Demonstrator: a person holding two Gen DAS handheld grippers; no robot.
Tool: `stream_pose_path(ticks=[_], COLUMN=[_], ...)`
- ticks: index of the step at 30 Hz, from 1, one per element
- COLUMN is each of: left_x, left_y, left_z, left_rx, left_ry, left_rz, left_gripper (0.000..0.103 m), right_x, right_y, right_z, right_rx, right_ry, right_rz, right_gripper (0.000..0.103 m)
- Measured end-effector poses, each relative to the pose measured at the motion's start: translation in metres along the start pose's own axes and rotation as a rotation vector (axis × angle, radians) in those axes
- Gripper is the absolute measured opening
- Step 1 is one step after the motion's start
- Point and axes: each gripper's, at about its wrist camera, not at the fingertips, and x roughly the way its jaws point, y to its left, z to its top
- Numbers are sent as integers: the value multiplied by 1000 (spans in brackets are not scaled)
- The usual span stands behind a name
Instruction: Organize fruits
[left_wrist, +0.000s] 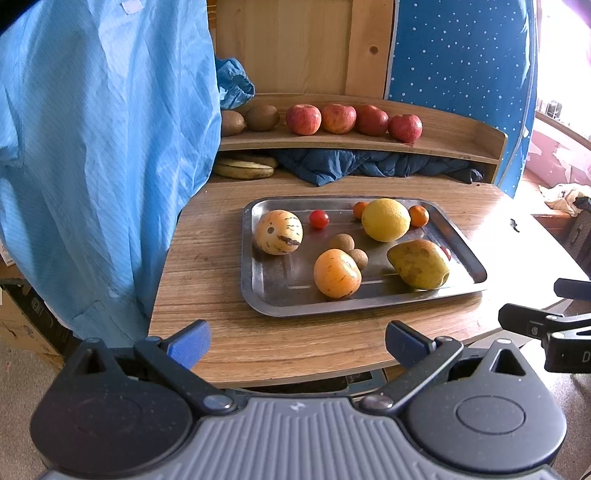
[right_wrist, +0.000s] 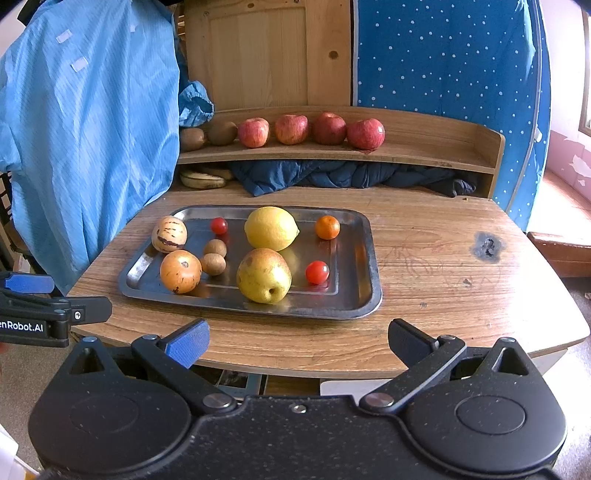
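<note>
Sitting on a metal tray (right_wrist: 354, 266) in the middle of the wooden table (right_wrist: 443, 266) is the loose fruit, and nothing is holding any of it. A big lemon (right_wrist: 271, 228) lies toward the back, with a yellow-green pear (right_wrist: 263, 275) just in front of it, the two nearly touching. Left of them, a striped pepino melon (right_wrist: 169, 234) leans over the tray's left rim, and an orange-toned striped one (right_wrist: 180, 271) lies nearer the front. Between those and the pear, two small brown round fruits (right_wrist: 214, 256) rest side by side (longans, by the look of them). One cherry tomato (right_wrist: 219, 225) lies at the back, another (right_wrist: 317, 272) to the right of the pear, and a small tangerine (right_wrist: 327, 227) toward the far right corner.

Behind the tray, a raised wooden shelf (right_wrist: 424, 147) carries four red apples (right_wrist: 310, 130) in a row, with two kiwis (right_wrist: 207, 136) at their left end. Under the shelf, bananas (right_wrist: 203, 179) lie next to a bundled dark blue cloth (right_wrist: 332, 175). A light blue garment (right_wrist: 88, 129) hangs at the left.

Both claws hang at the table's near edge, well short of the tray. The left gripper (left_wrist: 297, 341) has its jaws spread wide with nothing between them; the right gripper (right_wrist: 298, 341) is just the same, splayed and empty.
</note>
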Motion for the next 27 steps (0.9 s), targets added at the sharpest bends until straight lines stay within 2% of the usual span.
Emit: stream_pose_path(ticks=[27], left_x=[5], left_y=[1], left_z=[0], left_rx=[7], left_ry=[6], left_rz=[-5], left_gripper=[102], right_x=[3], right_y=[-1], right_z=[1], right_rx=[3], right_ry=[8], right_rz=[-3], right_gripper=[102])
